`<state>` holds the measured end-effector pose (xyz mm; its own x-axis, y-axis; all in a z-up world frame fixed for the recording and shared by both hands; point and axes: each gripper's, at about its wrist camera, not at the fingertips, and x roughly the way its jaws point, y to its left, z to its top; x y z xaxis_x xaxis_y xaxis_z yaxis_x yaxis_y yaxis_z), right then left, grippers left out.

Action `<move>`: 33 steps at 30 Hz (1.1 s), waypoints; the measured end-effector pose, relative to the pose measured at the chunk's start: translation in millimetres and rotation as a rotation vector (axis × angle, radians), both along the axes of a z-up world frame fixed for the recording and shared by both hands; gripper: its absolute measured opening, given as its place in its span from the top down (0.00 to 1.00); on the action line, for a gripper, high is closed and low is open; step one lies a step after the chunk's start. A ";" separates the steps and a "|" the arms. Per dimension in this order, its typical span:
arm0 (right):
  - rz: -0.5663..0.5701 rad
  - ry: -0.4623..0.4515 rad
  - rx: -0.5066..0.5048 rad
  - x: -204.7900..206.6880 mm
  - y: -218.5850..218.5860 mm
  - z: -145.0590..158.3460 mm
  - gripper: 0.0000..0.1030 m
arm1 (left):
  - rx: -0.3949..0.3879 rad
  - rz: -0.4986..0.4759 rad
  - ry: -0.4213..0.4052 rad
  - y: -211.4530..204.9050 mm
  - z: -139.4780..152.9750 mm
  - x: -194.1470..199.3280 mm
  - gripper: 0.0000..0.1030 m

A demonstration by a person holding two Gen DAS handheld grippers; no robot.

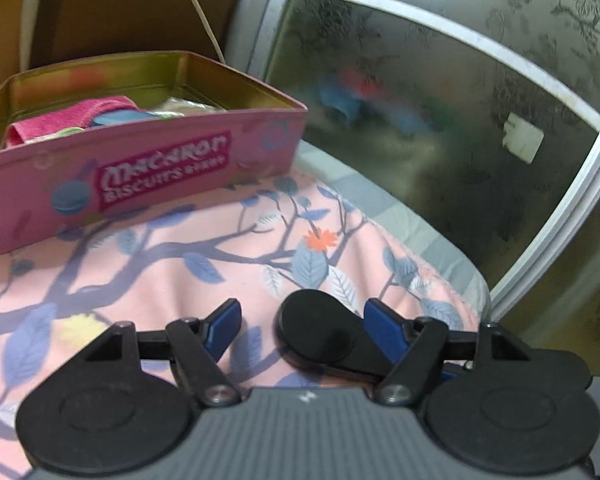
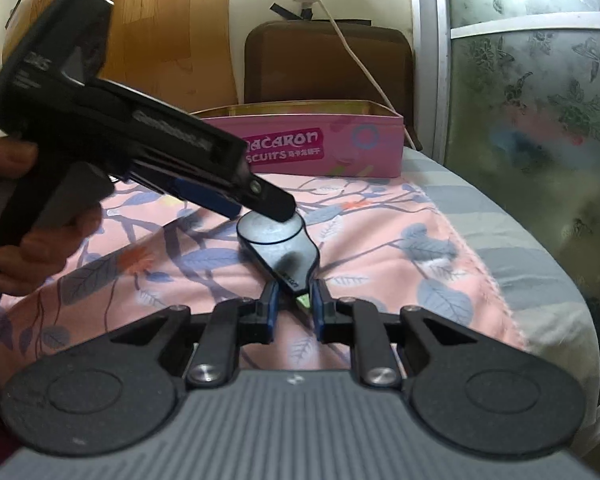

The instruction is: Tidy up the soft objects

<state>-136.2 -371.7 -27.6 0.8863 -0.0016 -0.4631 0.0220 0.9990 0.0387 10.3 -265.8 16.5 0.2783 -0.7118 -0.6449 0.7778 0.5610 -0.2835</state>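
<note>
A black paddle-shaped object [image 2: 278,246] with a round head lies on the pink floral cloth [image 2: 380,240]. My right gripper [image 2: 294,304] is shut on its narrow handle end. My left gripper [image 1: 300,322] is open, its fingers either side of the object's round head [image 1: 316,330]; in the right wrist view the left gripper [image 2: 260,202] reaches down from the left onto that head. The open pink Macaron biscuit tin [image 1: 148,172] holds a pink fabric piece [image 1: 68,120] and other soft items; the tin also shows in the right wrist view [image 2: 340,148].
A frosted glass sliding door with a grey frame [image 1: 460,120] stands along the right. A brown chair back [image 2: 328,64] and a white cable [image 2: 360,64] are behind the tin. A striped grey sheet [image 2: 520,264] borders the cloth.
</note>
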 end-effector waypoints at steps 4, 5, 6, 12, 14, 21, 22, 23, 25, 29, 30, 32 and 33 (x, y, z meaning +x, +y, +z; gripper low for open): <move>0.008 -0.017 0.015 -3.1 -4.6 -2.2 0.79 | 0.011 -0.028 -0.027 -7.7 -3.1 -4.6 0.42; 0.010 -0.022 0.019 -2.7 -5.0 -3.2 0.79 | 0.009 -0.040 -0.031 -8.1 -3.6 -6.5 0.45; 0.011 -0.028 0.023 -2.7 -4.8 -3.9 0.79 | 0.016 -0.036 -0.042 -9.0 -3.1 -7.6 0.46; 0.015 -0.087 0.029 2.6 -1.8 2.9 0.79 | -0.023 0.004 -0.064 -0.6 16.1 5.9 0.46; 0.019 -0.119 0.028 10.2 -1.1 12.1 0.80 | -0.040 0.022 -0.073 -0.1 27.2 17.4 0.46; 0.033 -0.228 -0.010 65.2 -3.4 48.3 0.79 | -0.094 0.117 -0.148 -13.3 69.8 70.5 0.45; 0.033 -0.242 -0.015 76.1 -5.5 52.5 0.79 | -0.097 0.134 -0.149 -17.1 73.6 80.0 0.45; 0.032 -0.250 -0.020 86.4 -8.3 55.0 0.79 | -0.099 0.146 -0.150 -21.2 76.0 87.6 0.45; 0.031 -0.260 -0.033 105.7 -11.0 58.6 0.79 | -0.100 0.170 -0.147 -28.8 79.3 106.9 0.45; 0.001 -0.257 -0.087 145.7 -16.2 58.5 0.80 | -0.093 0.194 -0.105 -43.3 73.8 135.6 0.46; -0.015 -0.255 -0.100 154.4 -18.2 57.3 0.80 | -0.082 0.204 -0.097 -47.7 70.1 141.5 0.46; -0.066 -0.251 -0.127 170.3 -21.7 54.2 0.79 | -0.059 0.231 -0.099 -50.4 62.9 144.2 0.46; -0.090 -0.243 -0.140 178.0 -23.8 52.0 0.79 | -0.052 0.245 -0.090 -50.4 59.0 145.4 0.46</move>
<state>41.8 -395.6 24.4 0.9646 -0.1337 -0.2273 0.1173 0.9895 -0.0840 155.7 -316.2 75.5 0.5012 -0.6475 -0.5741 0.6441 0.7222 -0.2522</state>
